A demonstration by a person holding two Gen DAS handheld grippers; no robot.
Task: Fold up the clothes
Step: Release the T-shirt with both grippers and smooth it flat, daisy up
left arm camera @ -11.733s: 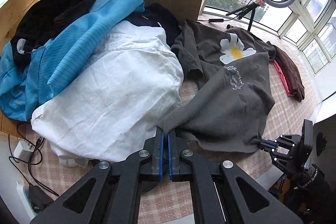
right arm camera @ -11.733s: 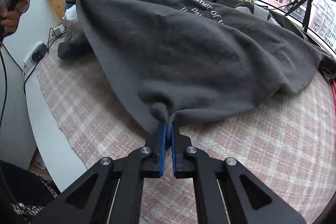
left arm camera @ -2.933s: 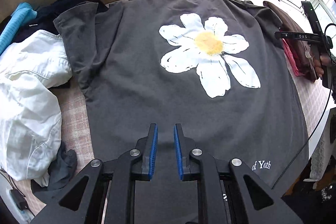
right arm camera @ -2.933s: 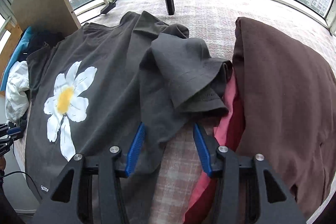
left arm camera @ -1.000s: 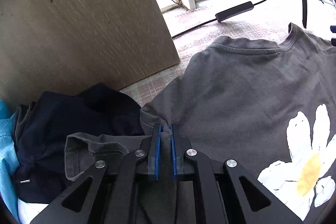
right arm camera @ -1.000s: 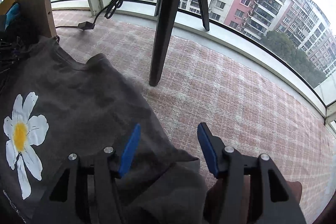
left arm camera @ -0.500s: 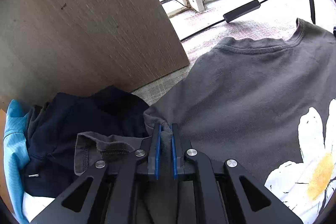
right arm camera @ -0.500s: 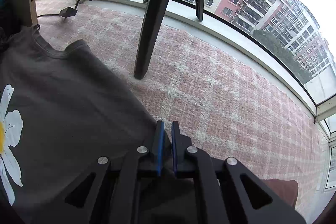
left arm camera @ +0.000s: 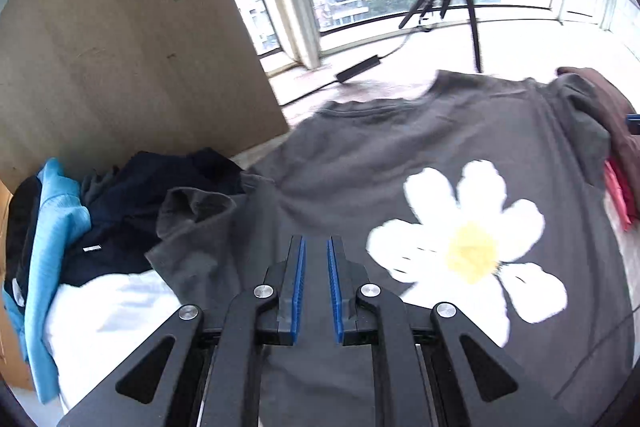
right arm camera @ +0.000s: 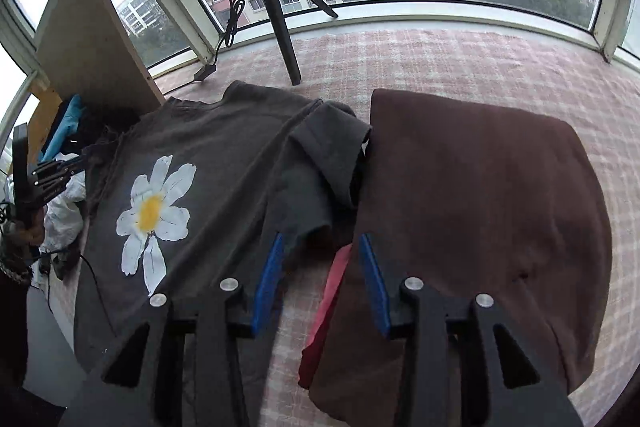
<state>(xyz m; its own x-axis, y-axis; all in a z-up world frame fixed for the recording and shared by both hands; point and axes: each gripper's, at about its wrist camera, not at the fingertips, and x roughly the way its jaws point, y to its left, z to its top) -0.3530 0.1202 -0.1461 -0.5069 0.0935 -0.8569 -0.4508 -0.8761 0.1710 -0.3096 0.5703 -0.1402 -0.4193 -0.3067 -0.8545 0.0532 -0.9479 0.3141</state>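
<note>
On the plaid-covered desk (right arm camera: pixel 440 55), the grey daisy T-shirt (left arm camera: pixel 400 155) lies face up, sleeves not yet flat.

The left gripper (left arm camera: pixel 316 259) hangs with jaws narrowly apart and empty; the right gripper (right arm camera: pixel 320 255) has jaws opening, nothing between them. Smoothing both sleeves flat should come before any fold. Only the left view shows the left sleeve (left arm camera: pixel 192 211) bunched against the clothes pile (left arm camera: pixel 120 195); only the right shows the right sleeve (right arm camera: pixel 332 143) crumpled beside the brown garment (right arm camera: pixel 480 187).
</note>
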